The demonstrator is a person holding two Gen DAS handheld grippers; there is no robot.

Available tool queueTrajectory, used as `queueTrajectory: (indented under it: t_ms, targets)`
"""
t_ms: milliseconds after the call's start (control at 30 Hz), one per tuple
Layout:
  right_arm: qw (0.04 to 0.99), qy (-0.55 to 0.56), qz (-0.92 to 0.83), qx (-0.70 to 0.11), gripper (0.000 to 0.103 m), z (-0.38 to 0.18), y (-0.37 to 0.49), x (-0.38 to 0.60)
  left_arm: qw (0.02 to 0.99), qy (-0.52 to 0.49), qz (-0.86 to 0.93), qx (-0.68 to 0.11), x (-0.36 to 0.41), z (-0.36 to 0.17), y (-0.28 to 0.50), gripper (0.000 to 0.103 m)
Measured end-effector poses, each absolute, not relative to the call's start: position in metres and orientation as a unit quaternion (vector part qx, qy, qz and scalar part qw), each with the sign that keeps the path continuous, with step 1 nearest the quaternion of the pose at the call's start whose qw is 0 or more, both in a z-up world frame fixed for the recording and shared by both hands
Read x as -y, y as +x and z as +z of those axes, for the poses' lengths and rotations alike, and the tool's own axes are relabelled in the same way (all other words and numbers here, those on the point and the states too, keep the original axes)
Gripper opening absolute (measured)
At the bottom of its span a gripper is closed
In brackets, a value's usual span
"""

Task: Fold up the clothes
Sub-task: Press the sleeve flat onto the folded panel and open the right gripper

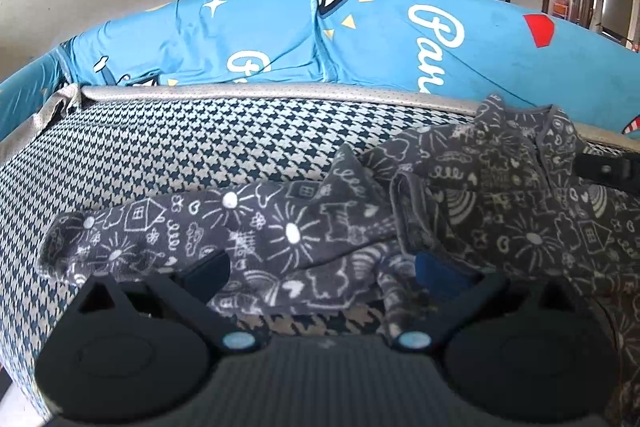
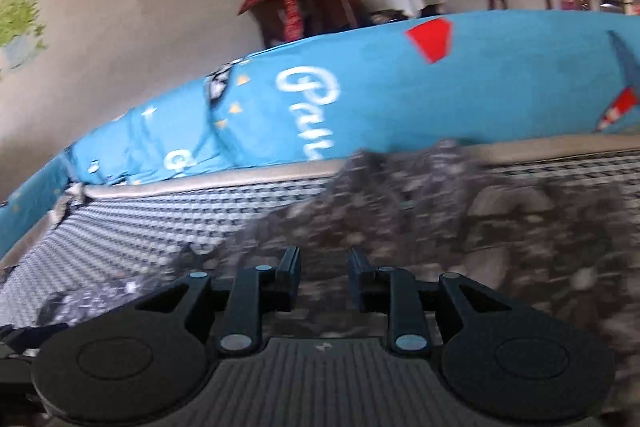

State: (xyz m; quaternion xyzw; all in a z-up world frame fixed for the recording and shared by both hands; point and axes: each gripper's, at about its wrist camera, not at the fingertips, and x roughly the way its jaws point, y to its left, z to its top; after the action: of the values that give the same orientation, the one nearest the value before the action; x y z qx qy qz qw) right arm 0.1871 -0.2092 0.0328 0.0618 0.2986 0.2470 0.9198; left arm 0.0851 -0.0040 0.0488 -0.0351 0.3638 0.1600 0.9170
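The left gripper (image 1: 320,273), jaws spread wide, sits low over a crumpled dark grey garment with white doodle print (image 1: 460,211), lying on houndstooth-patterned cushion (image 1: 168,155); bright blue printed bedding (image 1: 400,39) rises beyond.

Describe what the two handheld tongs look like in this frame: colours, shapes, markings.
Both are matte black plastic. The left tongs have a ribbed grey base plate, two round black discs beside it, pale blue-grey pivot pins and a blue pad on one finger. The right tongs have the same ribbed plate, discs and linkage arms with silvery pins. No cables, hands or sleeves show.
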Motion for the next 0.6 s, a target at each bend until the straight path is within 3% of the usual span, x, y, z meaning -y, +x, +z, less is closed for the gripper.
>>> queueTrajectory:
  t_ms: [600]
  targets:
    - [0.949,0.098,0.105,-0.279,0.026,0.037,0.205,0.326,0.927,0.020,0.140,-0.348,0.042,0.034,0.111,0.103]
